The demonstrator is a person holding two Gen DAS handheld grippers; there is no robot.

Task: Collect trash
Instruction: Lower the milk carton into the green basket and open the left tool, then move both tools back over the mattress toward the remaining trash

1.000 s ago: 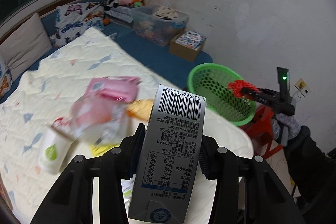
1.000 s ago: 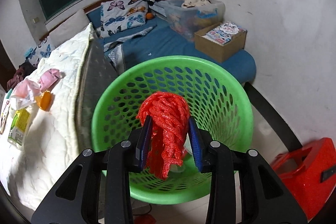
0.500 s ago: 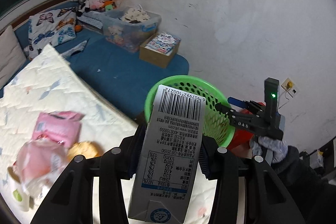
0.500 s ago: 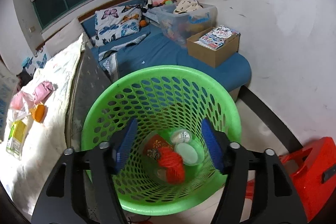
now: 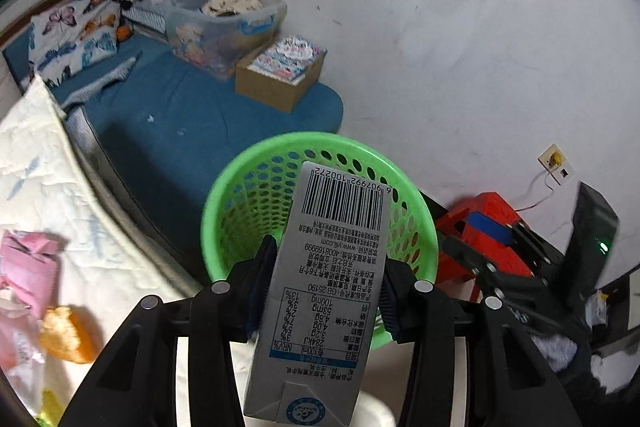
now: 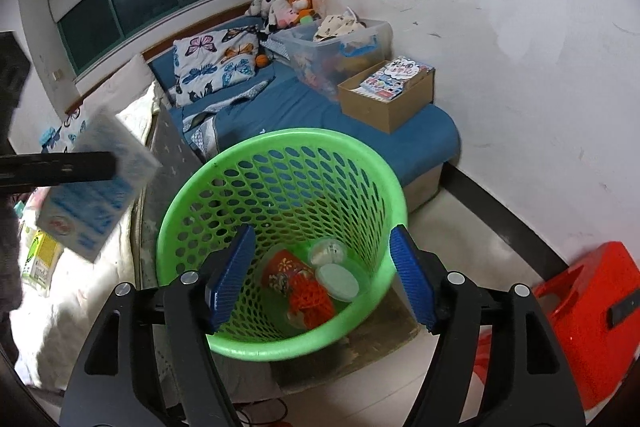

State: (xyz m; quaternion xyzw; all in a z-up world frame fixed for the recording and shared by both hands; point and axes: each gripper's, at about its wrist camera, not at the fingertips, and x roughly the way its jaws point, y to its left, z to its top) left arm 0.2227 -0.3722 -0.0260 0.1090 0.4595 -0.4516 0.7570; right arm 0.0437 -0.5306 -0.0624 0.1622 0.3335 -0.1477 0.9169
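My left gripper (image 5: 320, 291) is shut on a grey milk carton (image 5: 324, 291), barcode end forward, held just short of the green perforated basket (image 5: 256, 183). From the right wrist view the same carton (image 6: 96, 199) comes in from the left, beside the basket (image 6: 360, 163). My right gripper (image 6: 320, 271) hangs over the basket mouth, its jaws opening with nothing between them. The red mesh net (image 6: 310, 297) lies on the basket's bottom with a red wrapper (image 6: 282, 269) and two round lids (image 6: 338, 277).
Pink wrappers (image 5: 28, 259) and an orange piece (image 5: 66, 333) lie on the white quilt (image 5: 36, 163). A green-labelled packet (image 6: 40, 259) lies on the quilt too. A red stool (image 6: 592, 311) stands right of the basket. A cardboard box (image 6: 384, 95) and clear bin (image 6: 332, 47) sit on the blue mattress.
My right gripper opened and the red net dropped into the basket. My left gripper carried the carton from over the quilt to the basket's rim.
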